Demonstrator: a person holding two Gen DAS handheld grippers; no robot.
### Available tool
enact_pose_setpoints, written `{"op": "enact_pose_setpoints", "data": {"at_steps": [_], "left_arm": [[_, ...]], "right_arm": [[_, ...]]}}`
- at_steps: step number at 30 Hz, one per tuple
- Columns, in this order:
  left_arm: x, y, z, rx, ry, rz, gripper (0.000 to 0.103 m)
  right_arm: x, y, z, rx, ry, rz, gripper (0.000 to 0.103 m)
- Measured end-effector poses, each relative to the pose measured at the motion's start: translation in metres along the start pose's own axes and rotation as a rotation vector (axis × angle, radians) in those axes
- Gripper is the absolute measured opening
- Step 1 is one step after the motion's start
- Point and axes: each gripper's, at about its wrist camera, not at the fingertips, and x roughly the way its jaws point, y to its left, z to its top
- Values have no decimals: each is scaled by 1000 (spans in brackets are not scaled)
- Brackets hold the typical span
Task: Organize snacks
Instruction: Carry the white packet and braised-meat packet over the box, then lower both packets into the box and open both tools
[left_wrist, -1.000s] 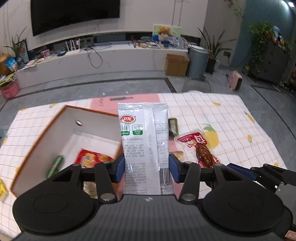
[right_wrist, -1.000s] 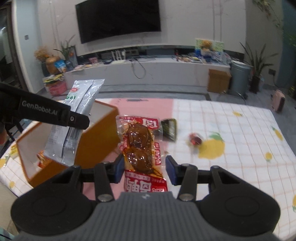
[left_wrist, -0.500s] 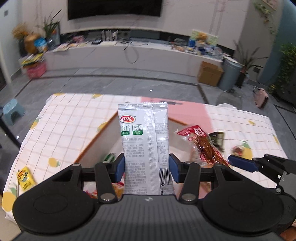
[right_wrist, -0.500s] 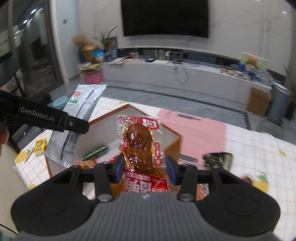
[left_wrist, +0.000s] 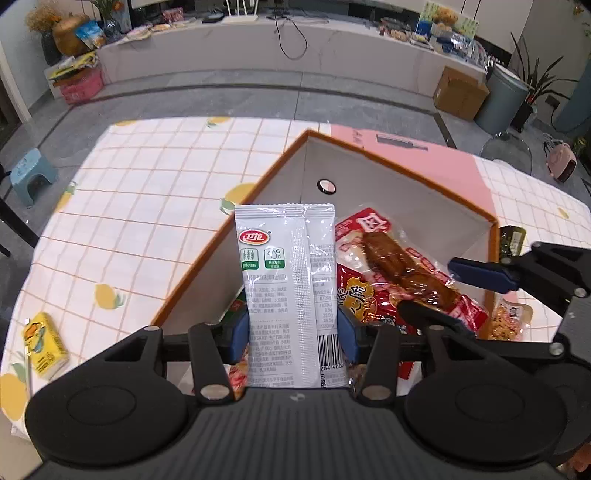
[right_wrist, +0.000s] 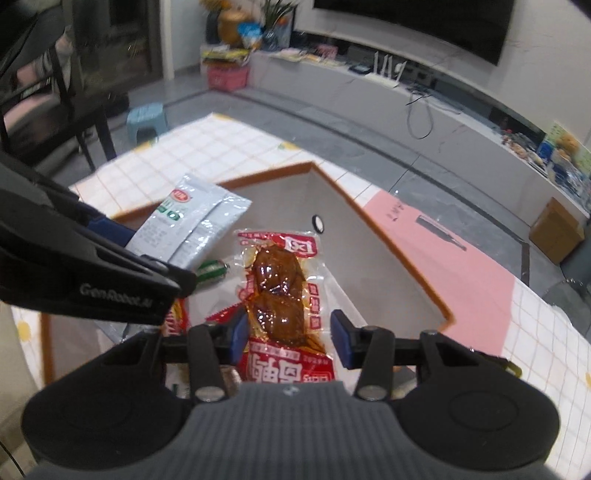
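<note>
My left gripper (left_wrist: 291, 338) is shut on a white snack packet (left_wrist: 290, 291) and holds it upright over the open orange-rimmed box (left_wrist: 402, 173). My right gripper (right_wrist: 290, 341) is shut on a red packet with a brown meat piece (right_wrist: 280, 291), also held over the box (right_wrist: 373, 243). In the left wrist view the red packet (left_wrist: 402, 269) and the right gripper's blue fingertip (left_wrist: 484, 275) sit just right of the white packet. In the right wrist view the white packet (right_wrist: 192, 221) and left gripper arm are at the left. Red and orange snack packets (left_wrist: 356, 299) and a green one (right_wrist: 212, 271) lie inside the box.
A yellow juice carton (left_wrist: 44, 345) lies on the checked tablecloth (left_wrist: 140, 206) at the left. A dark packet (left_wrist: 511, 240) lies beyond the box's right wall, and a pale snack packet (left_wrist: 511, 317) is beside it. A pink mat (right_wrist: 469, 269) is under the box's far side.
Both grippers have moved further over the box and tilted down toward its inside, still holding their packets. The two packets are now closer together.
</note>
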Motion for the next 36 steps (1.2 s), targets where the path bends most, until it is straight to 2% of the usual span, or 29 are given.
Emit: {"op": "enact_pose_setpoints", "data": {"at_steps": [7, 17, 29, 36], "left_arm": [[37, -4, 8, 35, 52, 26, 55], [66, -2, 8, 53, 107, 12, 56], [74, 1, 5, 48, 127, 11, 57], [70, 2, 4, 55, 108, 23, 65]], "right_arm": [[51, -7, 10, -56, 90, -16, 45], [85, -16, 10, -67, 192, -32, 45], [99, -9, 16, -88, 224, -41, 50], [102, -7, 11, -98, 231, -36, 60]]}}
